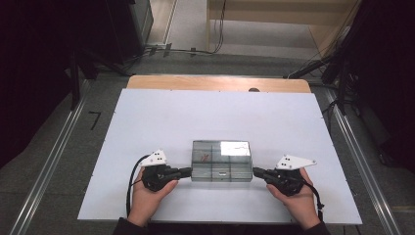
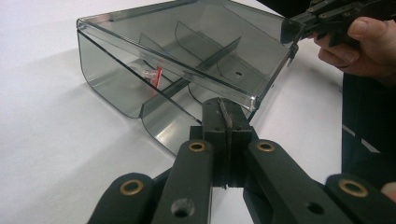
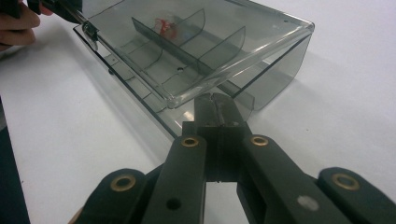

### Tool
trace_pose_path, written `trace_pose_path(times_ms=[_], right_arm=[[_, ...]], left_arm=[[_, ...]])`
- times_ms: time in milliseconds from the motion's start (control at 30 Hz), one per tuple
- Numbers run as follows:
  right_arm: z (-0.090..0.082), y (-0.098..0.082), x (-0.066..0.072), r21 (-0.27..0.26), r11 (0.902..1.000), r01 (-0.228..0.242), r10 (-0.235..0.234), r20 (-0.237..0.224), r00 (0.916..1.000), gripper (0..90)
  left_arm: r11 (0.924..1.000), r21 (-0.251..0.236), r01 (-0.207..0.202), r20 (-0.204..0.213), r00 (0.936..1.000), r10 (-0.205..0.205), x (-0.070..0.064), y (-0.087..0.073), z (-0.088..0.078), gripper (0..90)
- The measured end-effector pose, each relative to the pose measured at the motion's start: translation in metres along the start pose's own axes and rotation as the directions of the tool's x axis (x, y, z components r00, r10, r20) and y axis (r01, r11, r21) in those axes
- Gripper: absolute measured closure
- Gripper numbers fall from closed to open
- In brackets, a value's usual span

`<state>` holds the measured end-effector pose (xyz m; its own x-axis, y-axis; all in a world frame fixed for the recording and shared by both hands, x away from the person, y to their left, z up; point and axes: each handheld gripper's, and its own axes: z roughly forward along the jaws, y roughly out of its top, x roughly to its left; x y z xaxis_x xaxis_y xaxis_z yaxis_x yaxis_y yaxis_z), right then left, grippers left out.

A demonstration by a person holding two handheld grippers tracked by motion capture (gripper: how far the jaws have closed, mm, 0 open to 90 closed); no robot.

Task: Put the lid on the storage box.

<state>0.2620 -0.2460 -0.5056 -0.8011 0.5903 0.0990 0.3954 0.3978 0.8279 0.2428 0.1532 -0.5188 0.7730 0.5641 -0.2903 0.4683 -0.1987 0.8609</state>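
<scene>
A smoky clear plastic box (image 1: 221, 160) with inner dividers and a clear lid lies at the middle of the white table. A small red-and-clear item (image 2: 154, 74) sits in one compartment, and the right gripper view has it as the red item (image 3: 166, 25). My left gripper (image 1: 190, 171) is shut with nothing between its jaws, its tip (image 2: 224, 105) against the box's near left corner just under the lid edge. My right gripper (image 1: 254, 171) is also shut and empty, its tip (image 3: 215, 100) at the near right corner below the lid edge.
The white table top (image 1: 220, 117) extends well beyond the box on all sides, with a wooden strip (image 1: 218, 83) along its far edge. Metal floor rails (image 1: 54, 156) run along both sides, with dark stands and cables beyond.
</scene>
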Motion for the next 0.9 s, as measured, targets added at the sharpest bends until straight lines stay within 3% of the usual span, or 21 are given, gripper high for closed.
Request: trace_pose_path(times_ms=[900], right_arm=[[0.0051,-0.0065,-0.0003,0.052,0.9986,0.013,-0.014,0.003,0.9999,88.1]], left_arm=[[0.9987,0.05,0.013,0.01,0.9999,-0.013,0.0047,-0.0051,-0.0006,90.0]])
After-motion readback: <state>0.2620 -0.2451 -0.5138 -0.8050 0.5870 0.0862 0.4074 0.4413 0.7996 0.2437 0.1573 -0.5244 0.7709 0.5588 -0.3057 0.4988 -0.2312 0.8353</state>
